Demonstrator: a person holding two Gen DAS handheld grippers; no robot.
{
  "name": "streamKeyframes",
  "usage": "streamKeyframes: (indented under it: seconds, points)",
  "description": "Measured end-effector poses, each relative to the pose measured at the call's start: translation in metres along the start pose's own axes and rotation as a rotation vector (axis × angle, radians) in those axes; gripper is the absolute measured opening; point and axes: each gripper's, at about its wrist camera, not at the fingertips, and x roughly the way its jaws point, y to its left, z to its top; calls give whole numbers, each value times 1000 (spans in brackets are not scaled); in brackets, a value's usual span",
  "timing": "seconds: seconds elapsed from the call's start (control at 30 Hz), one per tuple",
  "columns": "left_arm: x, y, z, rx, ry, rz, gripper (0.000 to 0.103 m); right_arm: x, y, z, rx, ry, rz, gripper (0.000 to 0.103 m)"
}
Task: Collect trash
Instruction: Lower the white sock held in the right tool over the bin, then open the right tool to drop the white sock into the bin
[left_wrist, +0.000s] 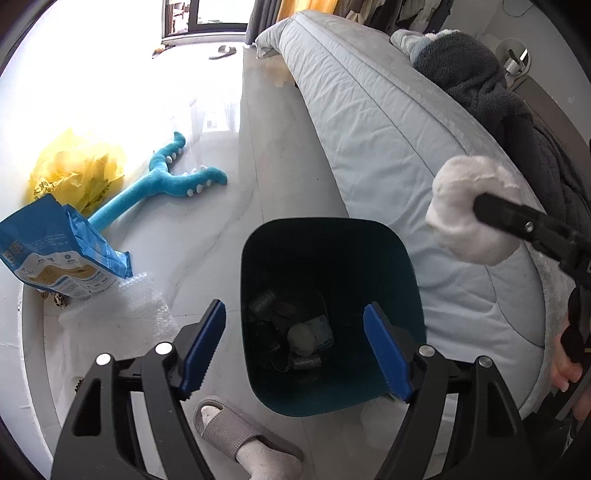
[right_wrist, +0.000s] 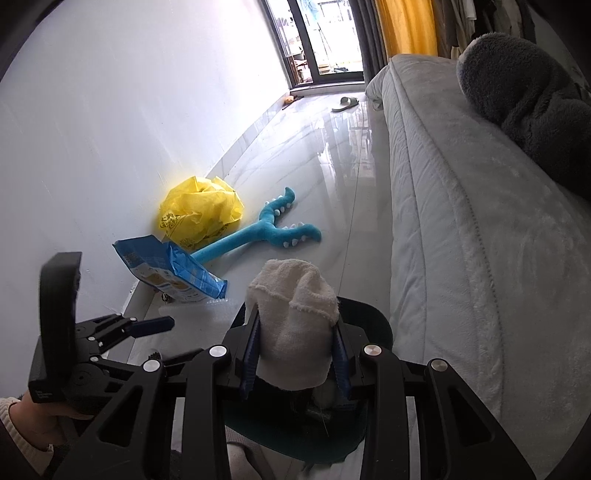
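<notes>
Floor-left, by the wall: yellow bag (right_wrist: 201, 212), blue pouch (right_wrist: 173, 271), bubble wrap (left_wrist: 122, 314), all uncollected. My left tool (left_wrist: 295, 347) hangs over the bin (left_wrist: 332, 317), fingers apart, nothing between them, so its piece is probably dropped. My right tool (right_wrist: 295, 354) is clamped on a white cloth wad (right_wrist: 291, 317), held above the bin's rim for the next drop.

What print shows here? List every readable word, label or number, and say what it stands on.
None can be read.
Blue bag: print and pictures on its pale face, too blurred.
Yellow plastic bag: dark characters, too small and crumpled.
Packet in the bin: markings, illegible.
</notes>
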Motion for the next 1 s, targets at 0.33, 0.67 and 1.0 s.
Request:
streamKeyframes:
  seconds: [0.33, 0.67, 1.0]
  points:
    - [-38, 16, 8, 10, -209, 34, 83, 52, 10, -17, 8, 131, -12, 36]
    - [-77, 12, 14, 41, -375, 11, 94, 80, 12, -30, 25, 225, -36, 44]
    - [-107, -22, 17, 140, -498, -9, 98, 77, 6, -39, 21, 267, -65, 69]
